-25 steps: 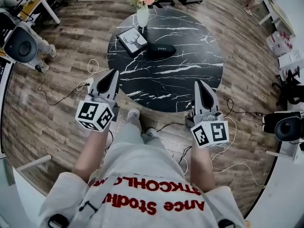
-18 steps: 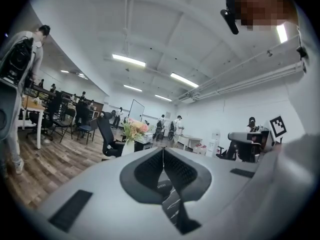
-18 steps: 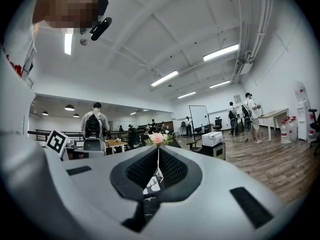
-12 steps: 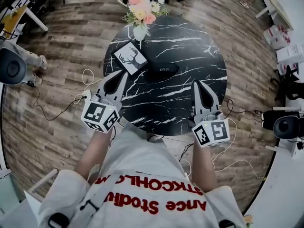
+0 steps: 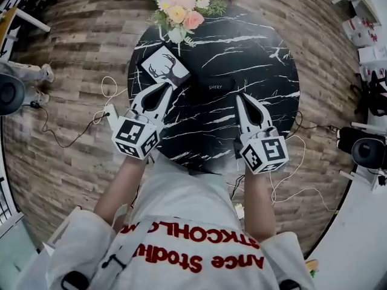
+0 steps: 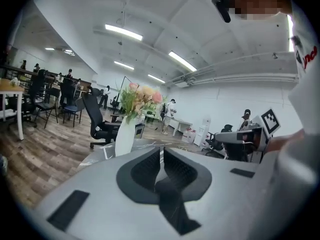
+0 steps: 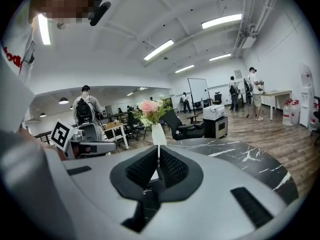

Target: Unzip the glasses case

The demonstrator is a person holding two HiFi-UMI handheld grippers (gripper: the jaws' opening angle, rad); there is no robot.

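We take the case as our mark: black and lying flat on the round marble table, on the half nearer to us. Our left gripper hangs to the left of the case, pointing at its left end and apart from it. In its own view its jaws are clenched together with nothing between them. Our right gripper hangs at the right of the case, with its tip just beside the case's right end. We cannot tell whether it touches. Its jaws are likewise pressed shut and empty. Left of the case and a little beyond it lies a deer picture, close past the left gripper's tip. Farther beyond the case, at the table's far edge, stands a white vase of pink and yellow flowers.
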